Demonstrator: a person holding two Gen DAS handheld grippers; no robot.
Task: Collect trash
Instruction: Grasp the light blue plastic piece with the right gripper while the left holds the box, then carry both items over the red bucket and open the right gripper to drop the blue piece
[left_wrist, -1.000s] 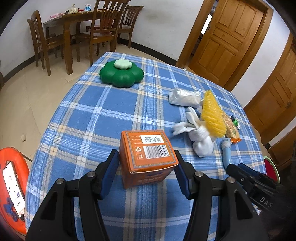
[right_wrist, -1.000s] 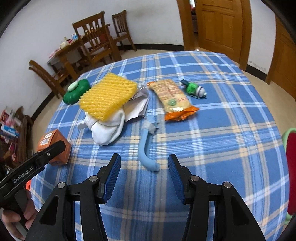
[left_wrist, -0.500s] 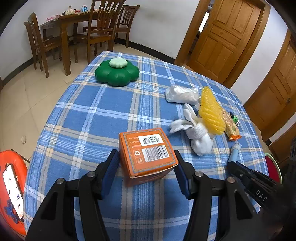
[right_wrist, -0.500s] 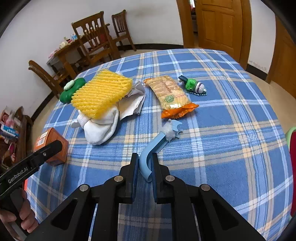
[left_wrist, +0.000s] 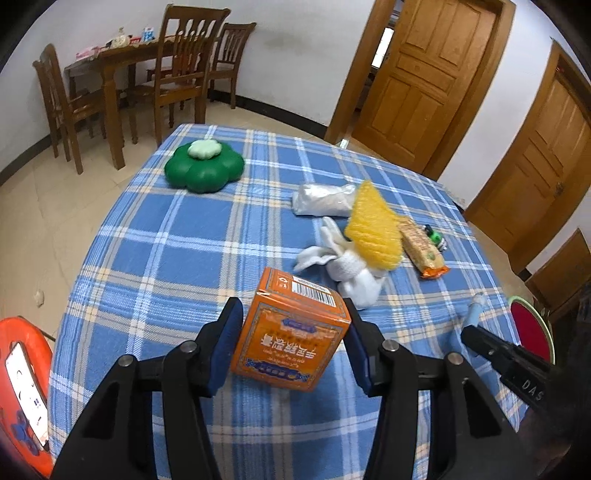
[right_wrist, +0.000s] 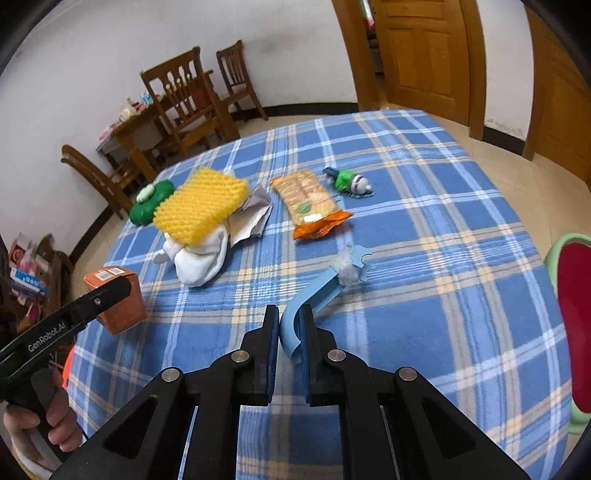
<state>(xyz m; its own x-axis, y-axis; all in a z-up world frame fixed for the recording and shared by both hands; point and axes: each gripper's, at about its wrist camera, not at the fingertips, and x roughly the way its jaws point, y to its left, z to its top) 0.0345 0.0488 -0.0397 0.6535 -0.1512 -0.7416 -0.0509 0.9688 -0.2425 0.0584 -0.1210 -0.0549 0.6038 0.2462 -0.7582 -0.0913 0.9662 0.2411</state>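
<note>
- Gripping a tilted orange cardboard box (left_wrist: 291, 330) with a barcode label, the left gripper (left_wrist: 293, 341) has its blue-padded fingers (left_wrist: 227, 341) pressed on the box's two sides, above the near part of the blue plaid tablecloth (left_wrist: 177, 243)
- Clamped in the right gripper (right_wrist: 290, 332) is the near end of a curved light-blue plastic strip (right_wrist: 317, 295); its far forked end carries a wad of clear film and points away over the cloth
- Beyond the box lie a crumpled white cloth (left_wrist: 351, 269) with a yellow foam fruit net (left_wrist: 375, 229) resting on it, and a crumpled silver-white wrapper (left_wrist: 323, 199) just behind them
- Right of the net lies an orange-ended biscuit packet (right_wrist: 308, 201), and further right a small green and white toy (right_wrist: 347, 181)
- At the far left of the table sits a dark green flower-shaped container (left_wrist: 205, 170) with a pale green lid
- Wooden chairs (left_wrist: 188, 70), a wooden dining table and brown panelled doors (left_wrist: 421, 81) stand behind
</note>
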